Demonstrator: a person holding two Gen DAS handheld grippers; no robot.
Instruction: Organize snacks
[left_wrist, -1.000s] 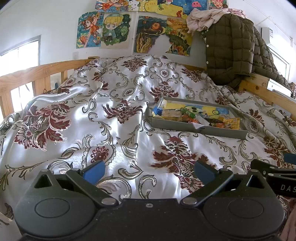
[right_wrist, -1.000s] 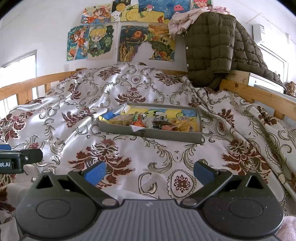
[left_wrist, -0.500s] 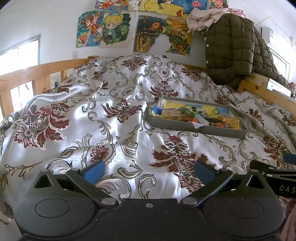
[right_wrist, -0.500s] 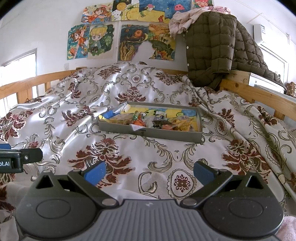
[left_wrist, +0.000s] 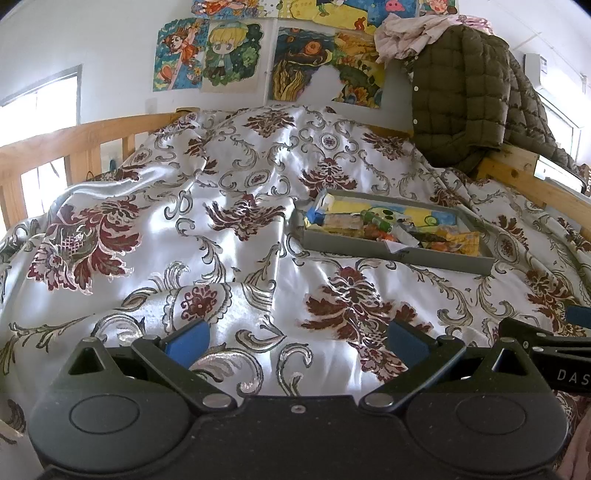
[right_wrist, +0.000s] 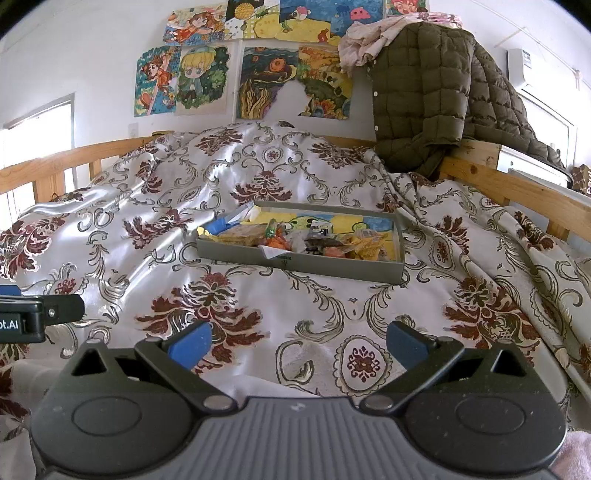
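Satin bedspread (left_wrist: 229, 236), silver-white with maroon floral medallions and grey scrolls, covering a wooden-railed bed (right_wrist: 517, 188); one item. Grey shallow tray (right_wrist: 295, 260), resting on the bedspread toward the far middle, holding a jumble of wrapped snacks (right_wrist: 295, 240): yellow, orange, blue and clear packets, none lying outside the tray so far as can be seen. Left gripper (left_wrist: 295, 339): blue-padded fingers (left_wrist: 186, 341) spread wide apart, nothing between them, hovering low over the near bedspread, well short of the tray, which lies ahead and to its right (left_wrist: 399, 254). Right gripper (right_wrist: 297, 341): blue fingers (right_wrist: 406, 341) likewise spread, empty, with the tray almost straight ahead. Left view alone shows a green tube-like packet (left_wrist: 378, 219) among the snacks and the right tool's black arm (left_wrist: 546, 343) entering at the right edge; right view alone shows a white wall unit (right_wrist: 521, 68) high on the right and the left tool's black body (right_wrist: 29, 317) at the left edge. Surroundings: olive quilted jacket (right_wrist: 424, 103) draped over the far rail, pale cloth (right_wrist: 369, 33) bunched on top of it, cartoon drawings (right_wrist: 192, 79) on the white wall, bright window (left_wrist: 40, 107) at left. Rumpled folds of bedspread lie between both tools and the tray.
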